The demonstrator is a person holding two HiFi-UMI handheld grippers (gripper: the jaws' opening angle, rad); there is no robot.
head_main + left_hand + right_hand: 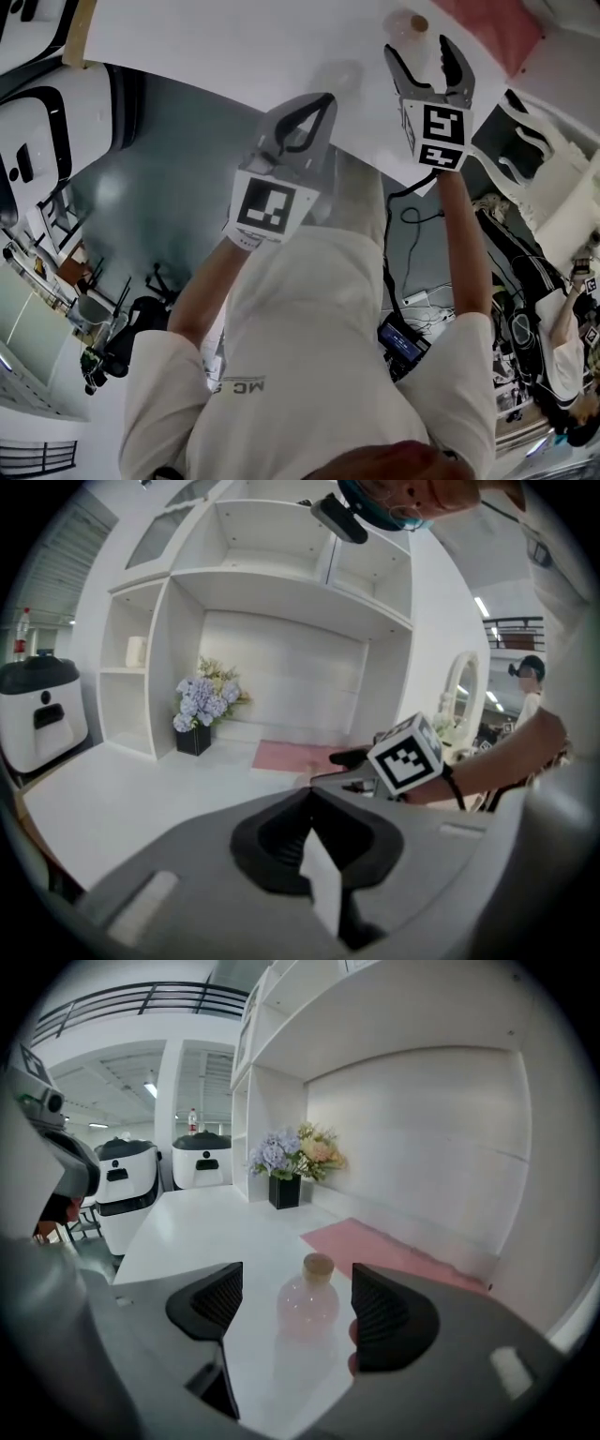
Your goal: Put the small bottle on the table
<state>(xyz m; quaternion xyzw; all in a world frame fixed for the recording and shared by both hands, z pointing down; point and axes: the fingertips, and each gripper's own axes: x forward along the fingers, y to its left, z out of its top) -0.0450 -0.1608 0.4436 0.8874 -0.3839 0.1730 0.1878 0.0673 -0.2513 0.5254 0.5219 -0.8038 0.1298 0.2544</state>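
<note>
My right tongs [298, 1307] stood released, the jaws wide apart, with the bottle [307, 1302] upright between them on the white counter [216, 1232]. I saw a gap on either side of the bottle, so neither pad pressed on it. It was a small, round-bellied, pale pink bottle with a cork-coloured cap [318, 1265], and it rested on its own base. From my head view the same tongs [422, 52] reached out over the counter [234, 37] and straddled the bottle [410, 33], close to the counter's far side. Just beyond the bottle lay a pink mat [375, 1241], against the back wall. Further along that wall stood a bunch of flowers [295, 1157] in a black pot [284, 1192], well apart from the bottle. My left tongs [312, 799] were clenched, jaw against jaw, gripping only each other. I held them [319, 108] near the counter's front edge, to the left of the right tongs and apart from the bottle. In the left gripper view the marker cube [405, 755] of my right tongs showed ahead, with white shelves [281, 583] rising behind the counter.
</note>
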